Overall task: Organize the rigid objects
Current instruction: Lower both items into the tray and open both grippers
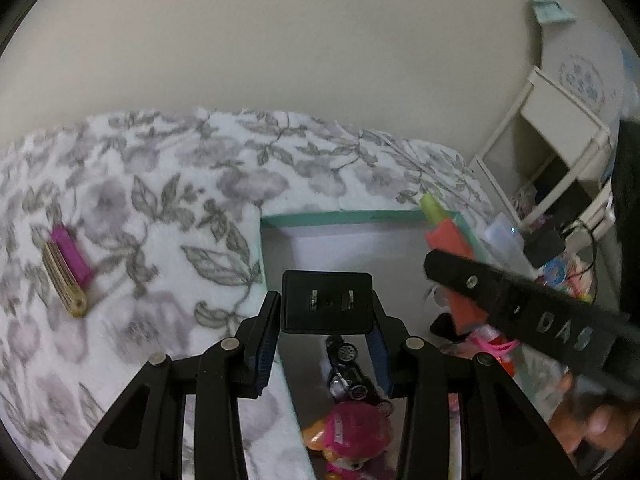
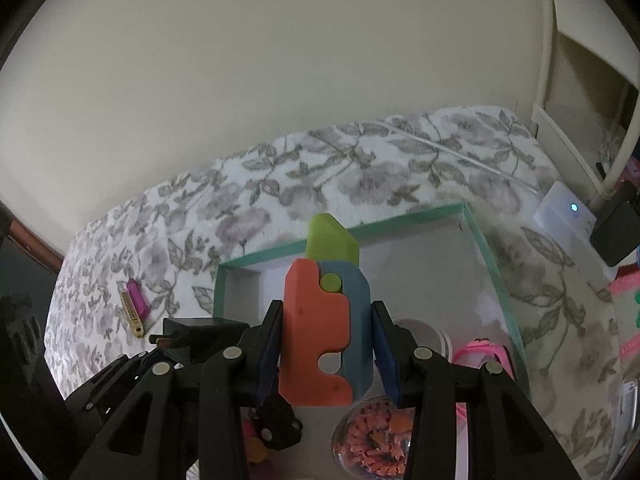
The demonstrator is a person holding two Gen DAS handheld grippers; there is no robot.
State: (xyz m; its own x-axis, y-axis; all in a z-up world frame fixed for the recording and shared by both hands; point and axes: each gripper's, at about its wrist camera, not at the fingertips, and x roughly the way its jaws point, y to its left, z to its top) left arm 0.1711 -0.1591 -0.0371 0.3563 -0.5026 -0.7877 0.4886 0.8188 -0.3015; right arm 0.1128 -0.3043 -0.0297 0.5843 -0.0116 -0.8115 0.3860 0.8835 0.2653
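Right wrist view: right gripper [image 2: 326, 356] clamps the toy knife [image 2: 320, 332]; left gripper [image 1: 326, 344] grips a black adapter [image 1: 327, 302].

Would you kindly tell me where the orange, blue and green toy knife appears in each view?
Left wrist: toy knife at right, partly behind the right tongs.
Right wrist: centre, clamped in those tongs.
Shared landmark: teal-rimmed box.

a home bedroom: floral bedspread [image 1: 160, 168], cream wall [image 1: 280, 40], white shelf [image 1: 560, 120].
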